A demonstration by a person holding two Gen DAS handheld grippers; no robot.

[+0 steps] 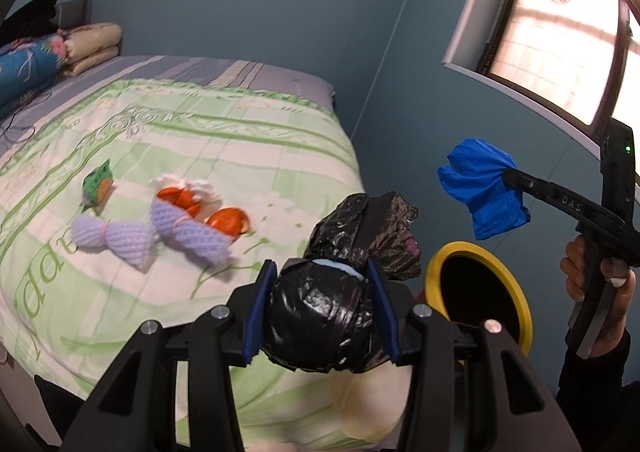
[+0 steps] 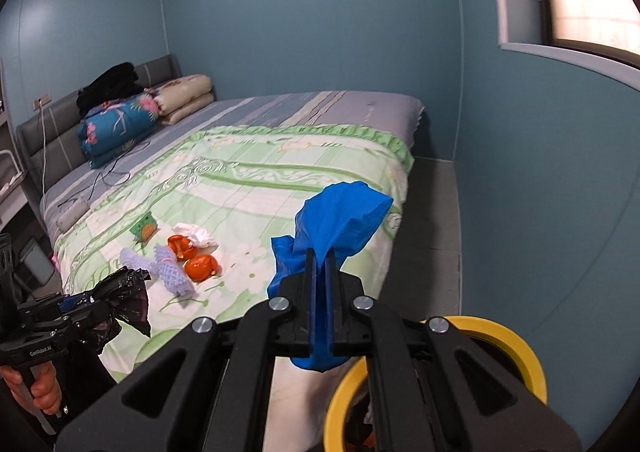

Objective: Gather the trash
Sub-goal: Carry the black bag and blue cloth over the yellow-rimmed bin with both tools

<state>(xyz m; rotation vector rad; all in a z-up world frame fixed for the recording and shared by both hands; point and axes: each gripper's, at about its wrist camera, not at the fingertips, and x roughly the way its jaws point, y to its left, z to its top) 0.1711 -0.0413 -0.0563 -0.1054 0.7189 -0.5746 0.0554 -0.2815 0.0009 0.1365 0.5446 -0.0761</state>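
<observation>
While the left claw point(image 1: 324, 304) clamps a black bag bundle point(image 1: 324, 316) and the right claw point(image 2: 320, 292), pinched tight, holds a blue bag point(image 2: 336, 219), both beside the yellow-rimmed bin point(image 1: 516, 292), orange peels point(image 1: 228, 219), foam nets point(image 1: 120, 238), tissue point(image 1: 196, 185) and a green wrapper point(image 1: 98, 185) lie uncollected on the bed point(image 1: 248, 115) beyond that bin.

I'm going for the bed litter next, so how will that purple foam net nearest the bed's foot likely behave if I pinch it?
The purple foam net looks soft and airy, so it will probably squash and weigh little. Cinched by a band at its middle, it may flop at both ends. Lying flat on the bedspread, it seems unlikely to roll.
</observation>
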